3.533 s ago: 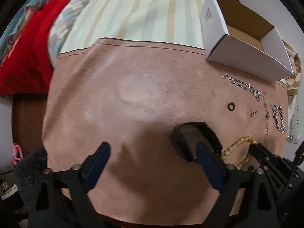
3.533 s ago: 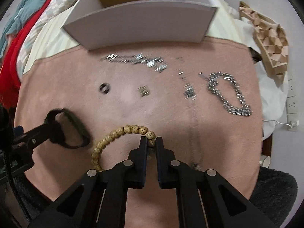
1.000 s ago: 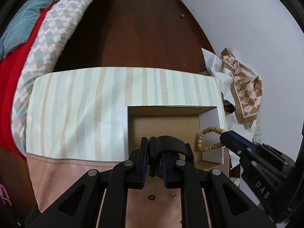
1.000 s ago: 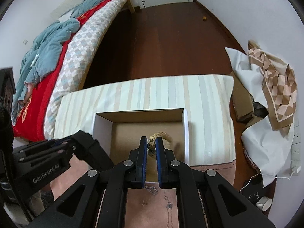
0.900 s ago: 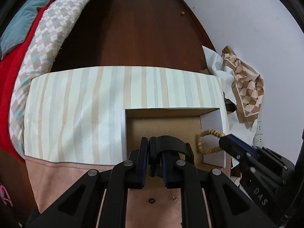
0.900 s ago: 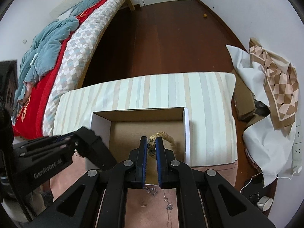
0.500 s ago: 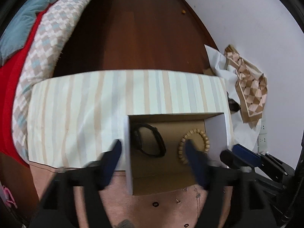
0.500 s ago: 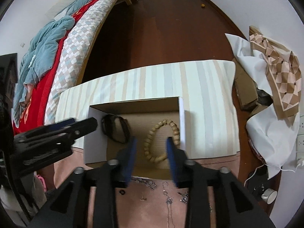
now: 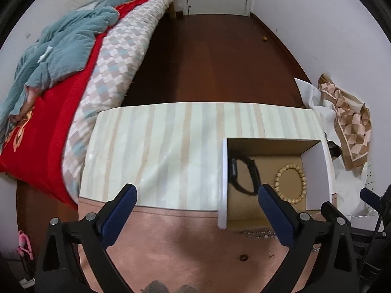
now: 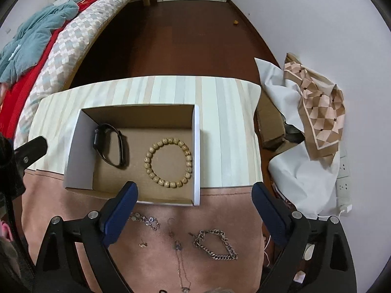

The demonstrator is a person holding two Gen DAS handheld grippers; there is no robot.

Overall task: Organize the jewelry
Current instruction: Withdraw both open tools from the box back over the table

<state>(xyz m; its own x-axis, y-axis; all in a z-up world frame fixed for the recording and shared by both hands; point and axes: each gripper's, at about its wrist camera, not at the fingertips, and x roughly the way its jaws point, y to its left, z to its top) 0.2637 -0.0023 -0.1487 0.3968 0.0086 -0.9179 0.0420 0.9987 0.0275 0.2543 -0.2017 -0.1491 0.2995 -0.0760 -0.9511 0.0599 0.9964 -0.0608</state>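
In your left wrist view, your left gripper (image 9: 196, 204) has its fingers spread, holding nothing, beside the box (image 9: 223, 183). In your right wrist view, your right gripper (image 10: 194, 200) fingers are spread too; the bead bracelet (image 10: 168, 163) and black band (image 10: 108, 147) lie inside the box, 1 chain bracelet (image 10: 216, 244) outside on the bench (image 10: 48, 195).

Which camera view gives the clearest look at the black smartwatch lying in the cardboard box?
The right wrist view: the black smartwatch lies fully visible on the floor of the open white-sided cardboard box, face and looped strap both clear. In the left wrist view the watch is partly hidden behind the box's near wall and one finger of the left gripper.
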